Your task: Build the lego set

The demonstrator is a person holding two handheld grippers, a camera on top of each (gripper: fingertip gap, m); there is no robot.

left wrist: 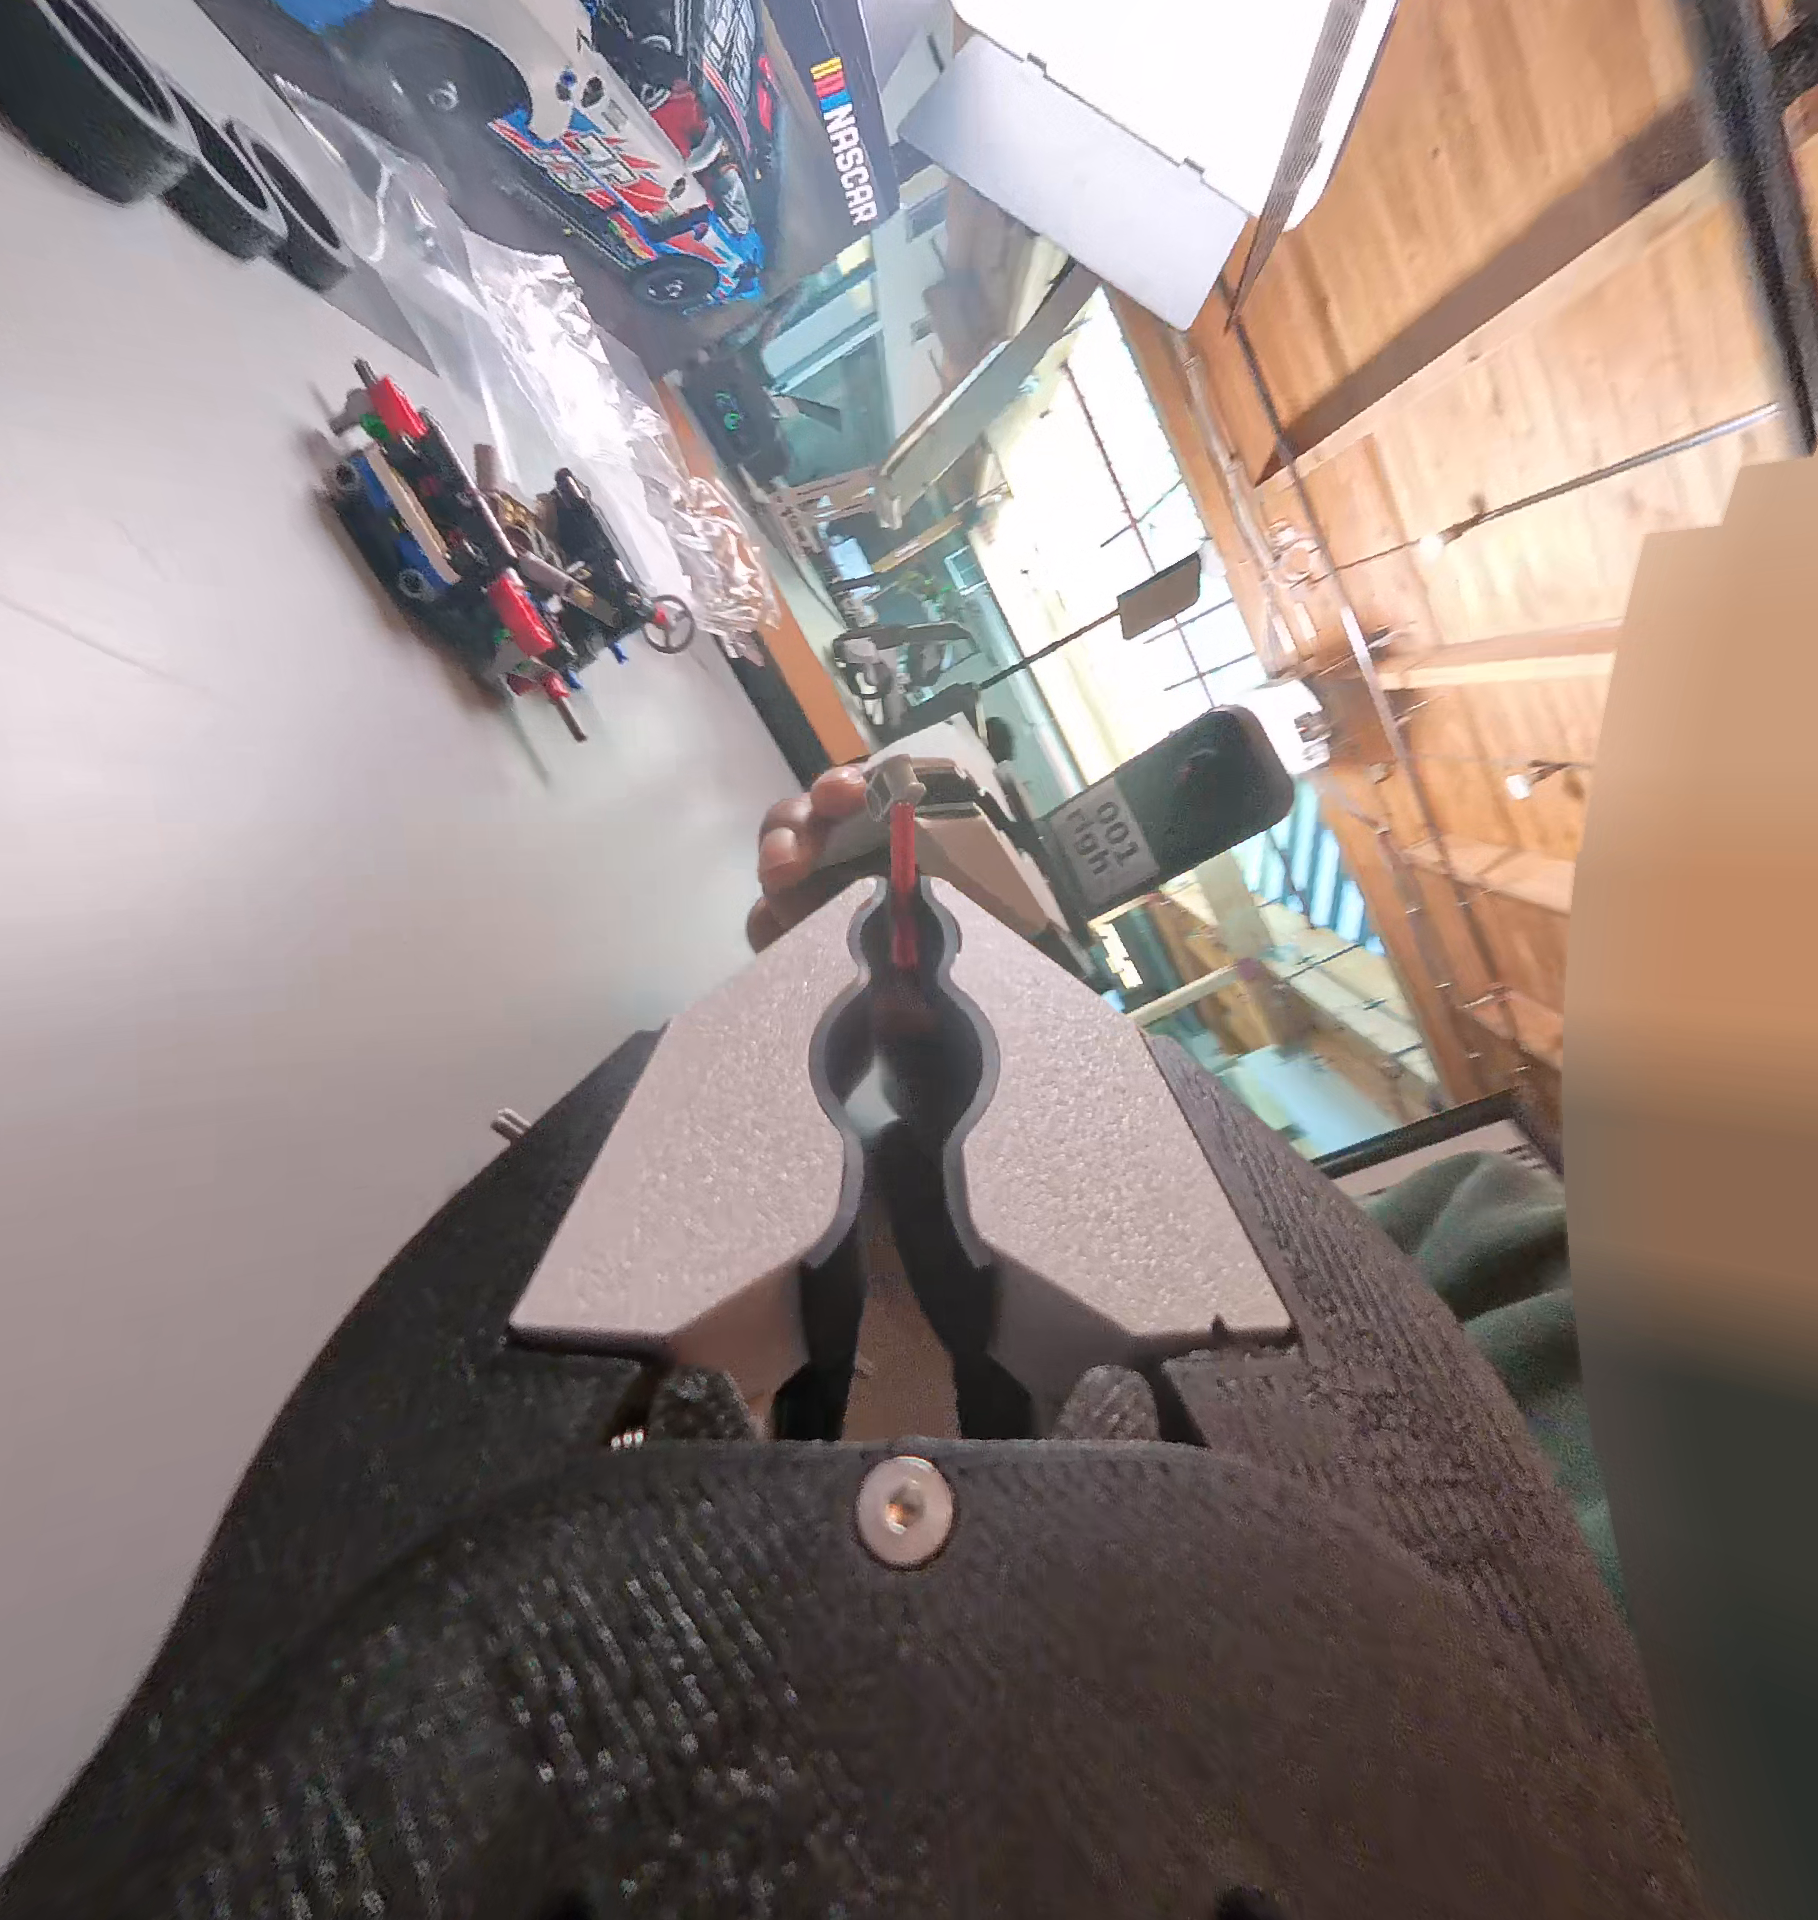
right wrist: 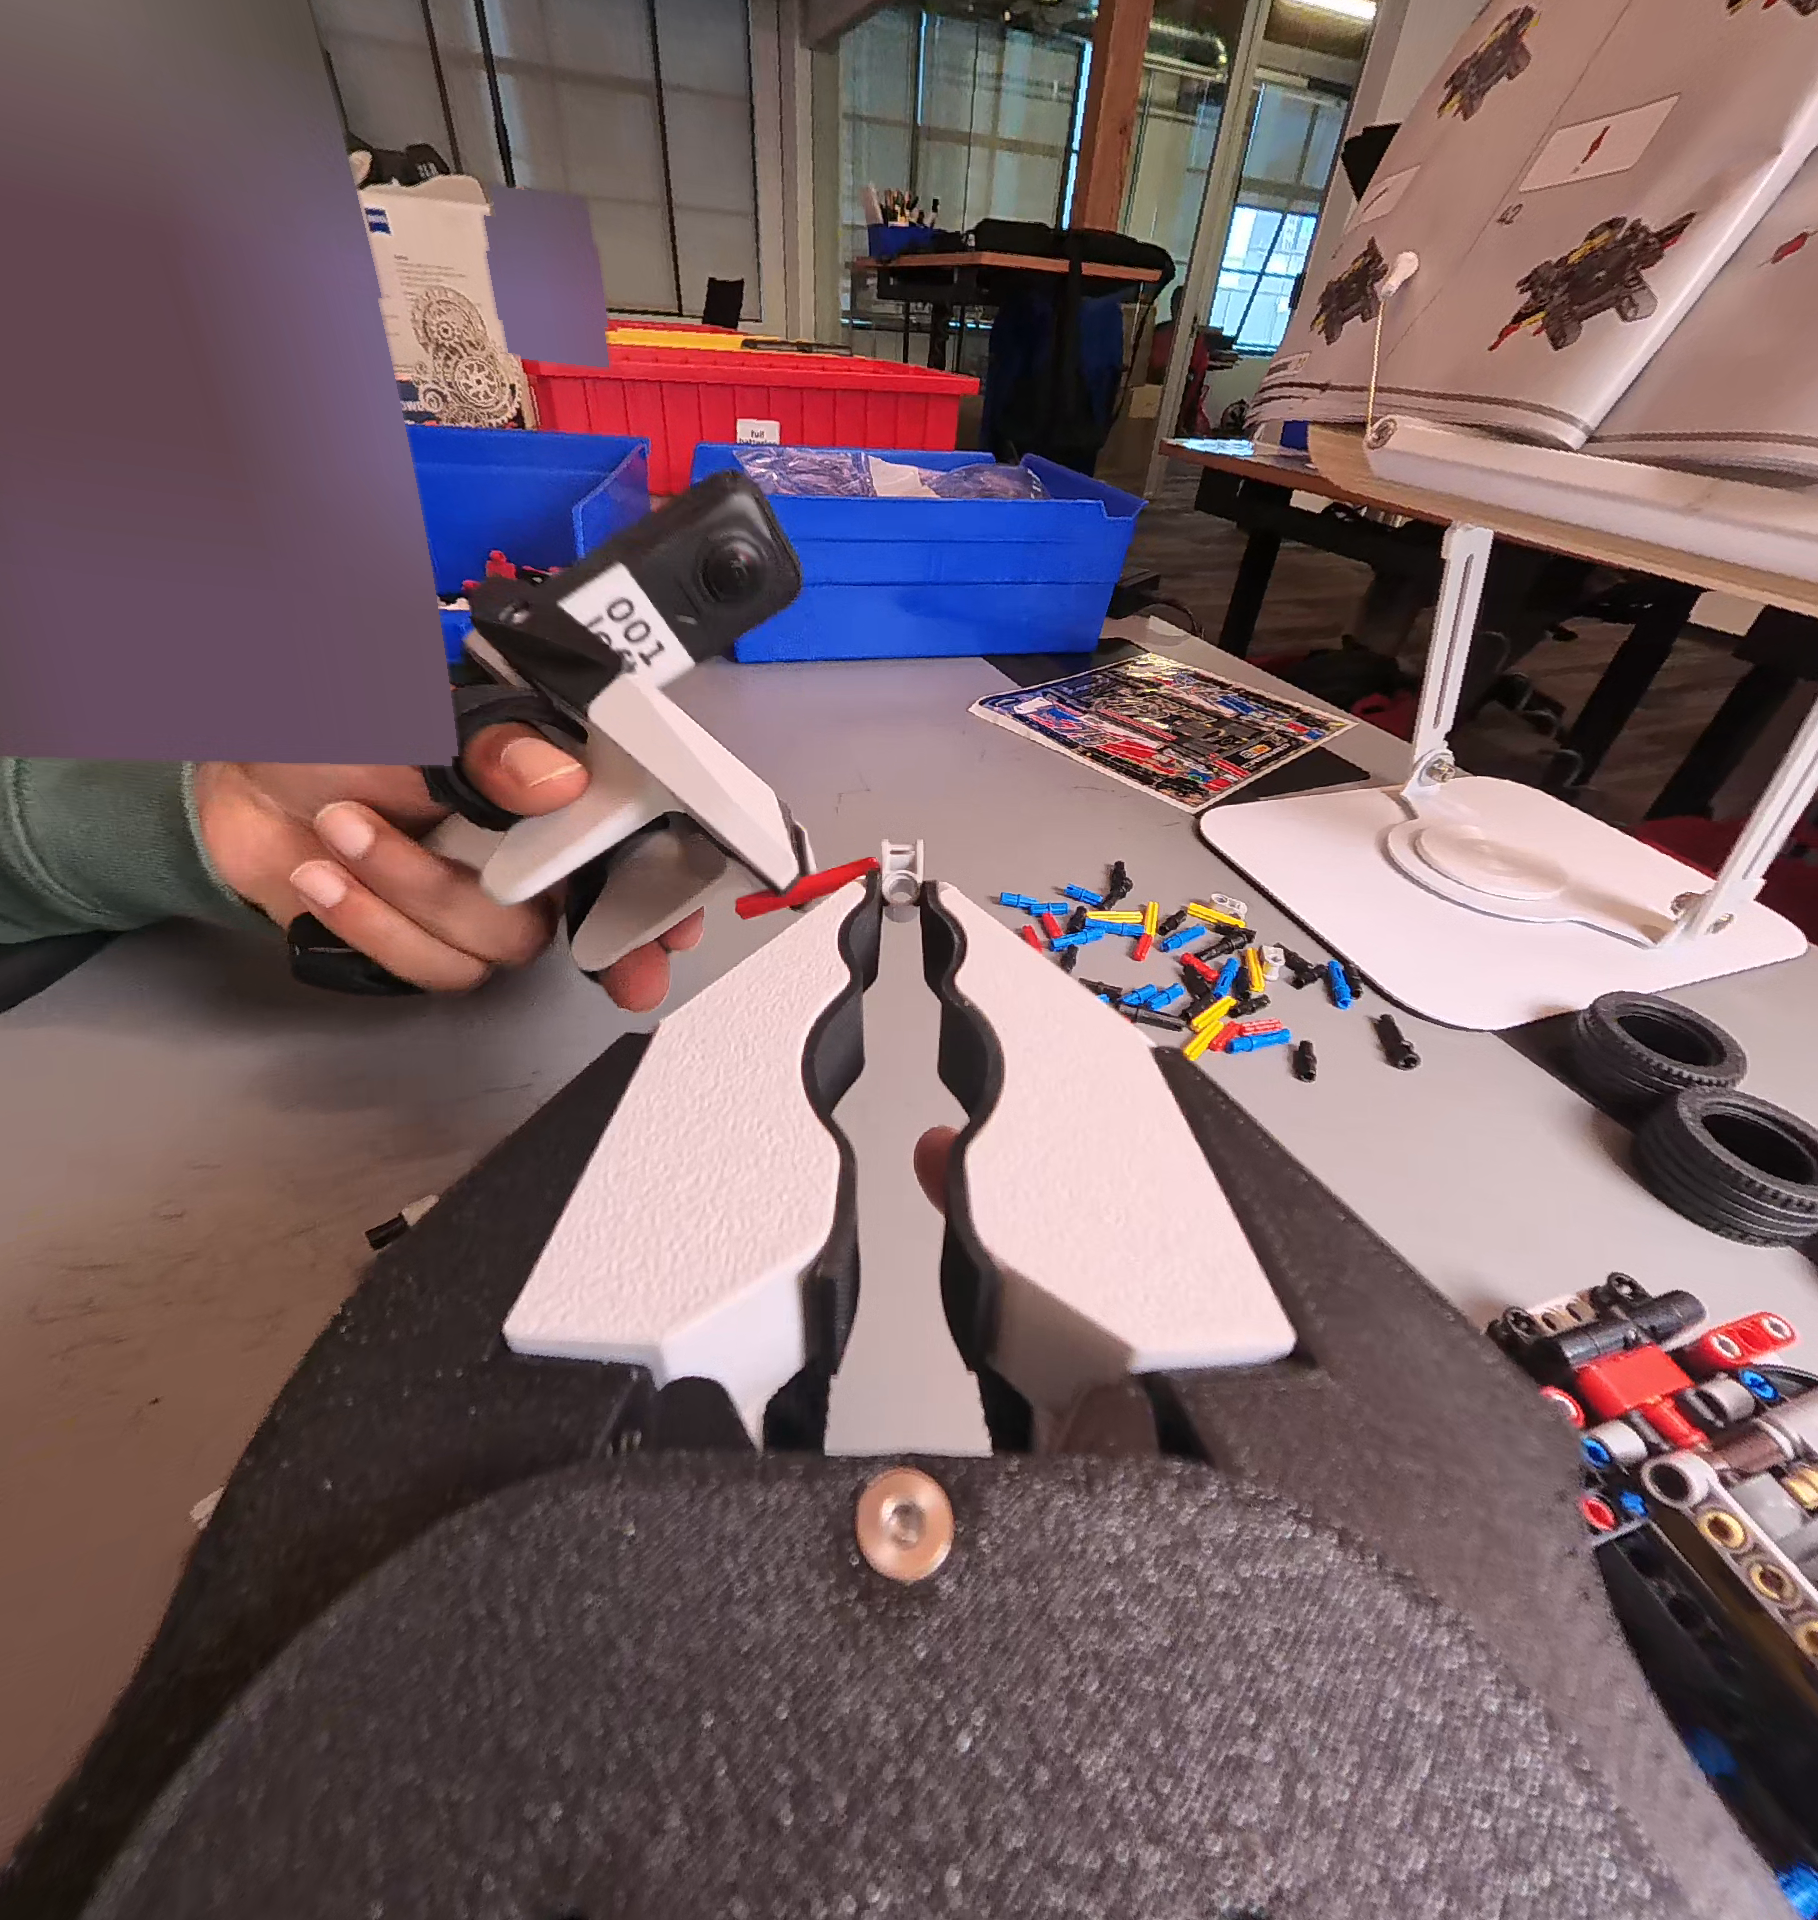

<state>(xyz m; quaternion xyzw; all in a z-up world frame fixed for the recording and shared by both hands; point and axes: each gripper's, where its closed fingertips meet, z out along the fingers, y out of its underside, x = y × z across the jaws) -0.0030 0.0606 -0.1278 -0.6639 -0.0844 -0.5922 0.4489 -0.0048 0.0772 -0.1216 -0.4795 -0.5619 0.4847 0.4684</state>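
My left gripper (left wrist: 900, 896) is shut on a thin red axle (left wrist: 901, 862) that sticks out past its tips. My right gripper (right wrist: 901, 906) is shut on a small grey connector (right wrist: 902, 871), held above the grey table (right wrist: 261, 1143). In the right wrist view the left gripper (right wrist: 796, 883) comes in from the left, and the red axle (right wrist: 806, 888) tip meets the connector's side. In the left wrist view the connector (left wrist: 892, 781) sits at the axle's far end, in the right gripper (left wrist: 920, 805). The partly built car chassis (right wrist: 1715, 1455) lies at the right.
Loose coloured pins (right wrist: 1185, 966) and black tyres (right wrist: 1715, 1122) lie on the table to the right. An instruction booklet (right wrist: 1559, 260) rests on a white stand (right wrist: 1487, 883), with a sticker sheet (right wrist: 1165, 727) beside it. Blue bins (right wrist: 936, 551) stand behind. The set's box (left wrist: 624, 135) and plastic bags (left wrist: 531, 343) sit beyond the chassis (left wrist: 469, 540). The grippers are tip to tip, or close to it.
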